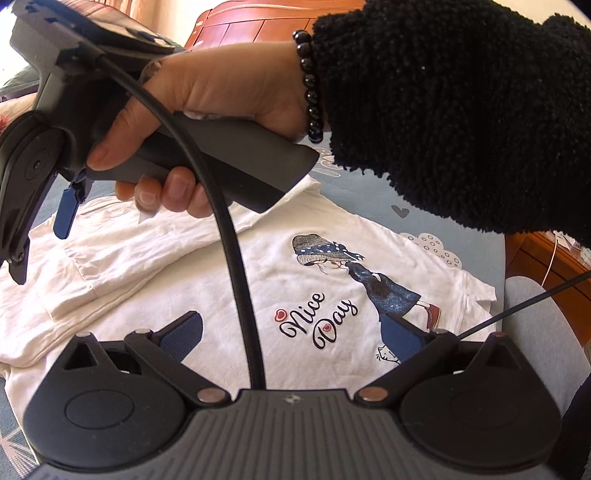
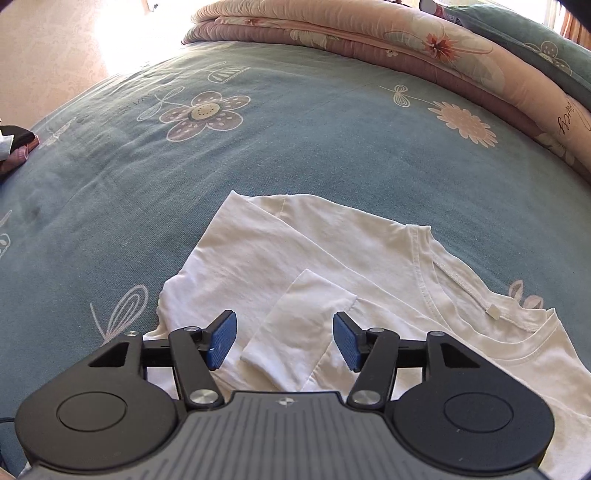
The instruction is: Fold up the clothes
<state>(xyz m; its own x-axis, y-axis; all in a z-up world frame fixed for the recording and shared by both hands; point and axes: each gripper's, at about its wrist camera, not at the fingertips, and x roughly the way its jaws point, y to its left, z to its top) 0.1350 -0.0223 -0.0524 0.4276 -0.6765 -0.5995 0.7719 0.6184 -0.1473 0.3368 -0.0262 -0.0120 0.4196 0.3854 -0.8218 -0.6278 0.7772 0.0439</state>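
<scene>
A white long-sleeved shirt (image 1: pixel 317 291) lies flat on the bed, its printed front with a girl and the words "Nice Day" facing up. One sleeve (image 2: pixel 295 321) is folded across the chest, its cuff lying under the right gripper (image 2: pixel 284 339). That gripper is open, its blue pads (image 2: pixel 223 339) apart on either side of the cuff and not pressing it. In the left wrist view a hand in a black fleece sleeve (image 1: pixel 461 110) holds the right gripper (image 1: pixel 44 236) over the shirt's far side. The left gripper (image 1: pixel 291 338) hovers open above the print, holding nothing.
The blue-green flowered bedsheet (image 2: pixel 295 140) stretches beyond the shirt. A folded pink quilt (image 2: pixel 369 33) and a green pillow (image 2: pixel 535 48) lie along the far edge. A wooden headboard (image 1: pixel 251 26) and a grey rounded object (image 1: pixel 535 321) border the bed. A black cable (image 1: pixel 236 258) crosses the left wrist view.
</scene>
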